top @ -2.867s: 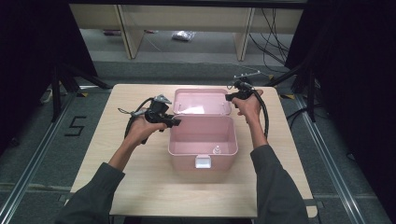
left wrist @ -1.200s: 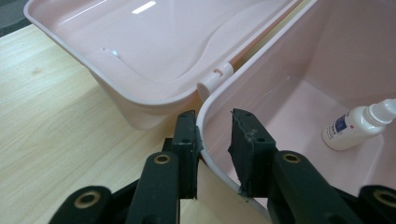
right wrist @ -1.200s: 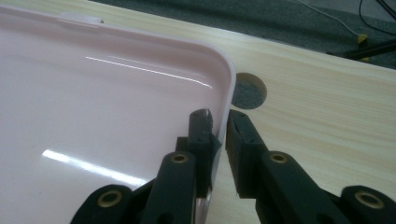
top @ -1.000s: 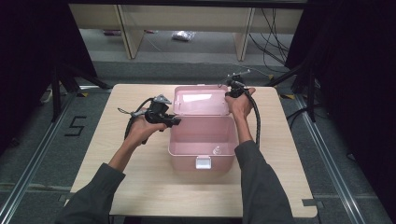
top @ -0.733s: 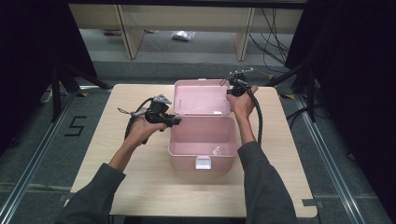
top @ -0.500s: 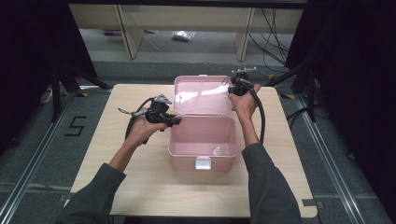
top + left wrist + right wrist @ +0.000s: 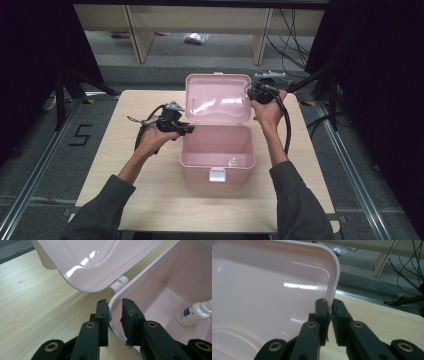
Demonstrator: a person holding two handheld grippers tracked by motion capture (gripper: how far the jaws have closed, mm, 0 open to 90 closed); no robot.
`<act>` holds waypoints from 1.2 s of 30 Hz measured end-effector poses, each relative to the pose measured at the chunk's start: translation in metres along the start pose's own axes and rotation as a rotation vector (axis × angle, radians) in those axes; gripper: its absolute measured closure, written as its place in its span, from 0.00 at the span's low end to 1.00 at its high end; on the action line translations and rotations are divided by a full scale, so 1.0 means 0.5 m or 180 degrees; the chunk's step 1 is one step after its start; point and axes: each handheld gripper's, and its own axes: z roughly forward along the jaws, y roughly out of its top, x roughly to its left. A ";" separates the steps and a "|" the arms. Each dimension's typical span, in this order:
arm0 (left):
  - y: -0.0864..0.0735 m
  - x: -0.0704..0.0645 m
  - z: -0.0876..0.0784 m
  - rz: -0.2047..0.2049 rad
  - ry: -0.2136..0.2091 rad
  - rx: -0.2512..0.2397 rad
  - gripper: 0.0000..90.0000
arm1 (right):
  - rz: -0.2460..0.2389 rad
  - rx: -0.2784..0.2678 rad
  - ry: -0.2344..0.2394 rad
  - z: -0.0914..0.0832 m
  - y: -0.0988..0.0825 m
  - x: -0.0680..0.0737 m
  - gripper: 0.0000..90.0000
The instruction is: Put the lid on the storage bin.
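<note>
Pink box (image 7: 218,155) sits mid-frame on the tabletop (image 7: 125,185). My left hand-held gripper (image 7: 185,128) pinches its left rim, I think to stop it sliding. A small white bottle (image 7: 193,313) lies inside. My right hand-held gripper (image 7: 254,90) pinches the upright lid (image 7: 218,98) at its right edge, holding it open. Beyond the pale wood are grey floor, shelf legs and cables.

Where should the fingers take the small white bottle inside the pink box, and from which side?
Grip the small white bottle across its round body, coming straight down through the open top of the pink box. It lies on its side on the box floor with walls all round, so a sideways approach is blocked. Its cap end looks too narrow for a sure hold.
</note>
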 end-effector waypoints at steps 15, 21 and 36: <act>0.000 -0.001 0.001 0.0008 0.0020 -0.0021 0.85 | -0.0117 -0.0285 0.0097 -0.066 -0.011 0.006 0.94; 0.000 0.000 0.001 0.0003 0.0036 -0.0019 0.85 | -0.0268 -0.0346 0.0073 -0.087 -0.012 0.017 0.95; -0.002 -0.004 0.001 -0.0014 0.0073 -0.0046 0.85 | -0.0357 -0.0478 0.0114 -0.133 -0.032 0.027 0.96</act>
